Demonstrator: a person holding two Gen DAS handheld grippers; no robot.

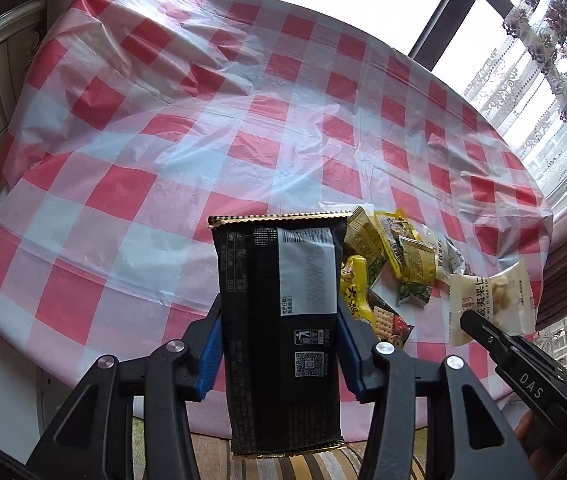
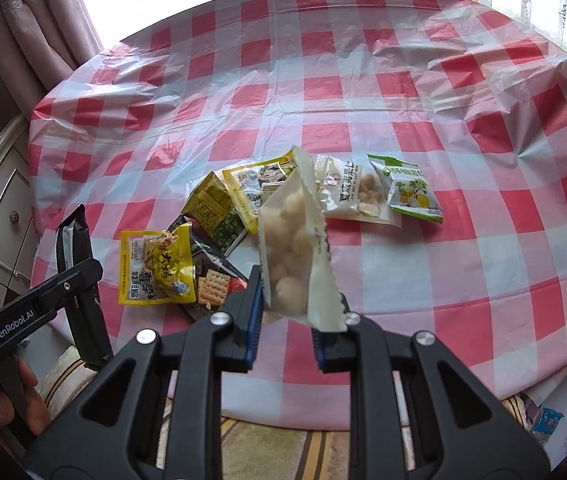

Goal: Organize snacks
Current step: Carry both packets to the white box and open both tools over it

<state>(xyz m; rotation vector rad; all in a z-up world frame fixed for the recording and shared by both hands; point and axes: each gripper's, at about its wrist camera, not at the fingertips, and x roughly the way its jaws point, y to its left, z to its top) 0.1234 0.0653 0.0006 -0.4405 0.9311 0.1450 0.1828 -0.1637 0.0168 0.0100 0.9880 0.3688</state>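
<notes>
Round bench (image 2: 463,240) under red-and-white checked plastic cloth (image 1: 131,200), window and lace curtains behind, cabinet at the side. Mid-sort: both grippers loaded and off the cloth. Left gripper (image 1: 279,332) clamped narrow on black wrapper pack (image 1: 279,304), pack upright between the jaws, gold crimped edge on top. Right gripper (image 2: 283,316) pinched nearly closed on white nut pouch (image 2: 291,248), jaws gripping its lower part, pouch tilted above the cloth. Remaining snacks in a loose pile (image 2: 211,232) near the bench's front edge: yellow packs, cracker pack, second white nut pouch (image 2: 355,192) touching green-and-white packet (image 2: 411,192) on the pile's right. No box, tray, basket or bowl visible in either view; nothing to report as contained. Judged step: carry of two picked items toward a sorting spot. Next move likely needs clear cloth away from the pile, lowering each pack flat, then releasing. Drop spot not shown, cannot tell where. Pouch grip looks low and off-centre, slip risk.
</notes>
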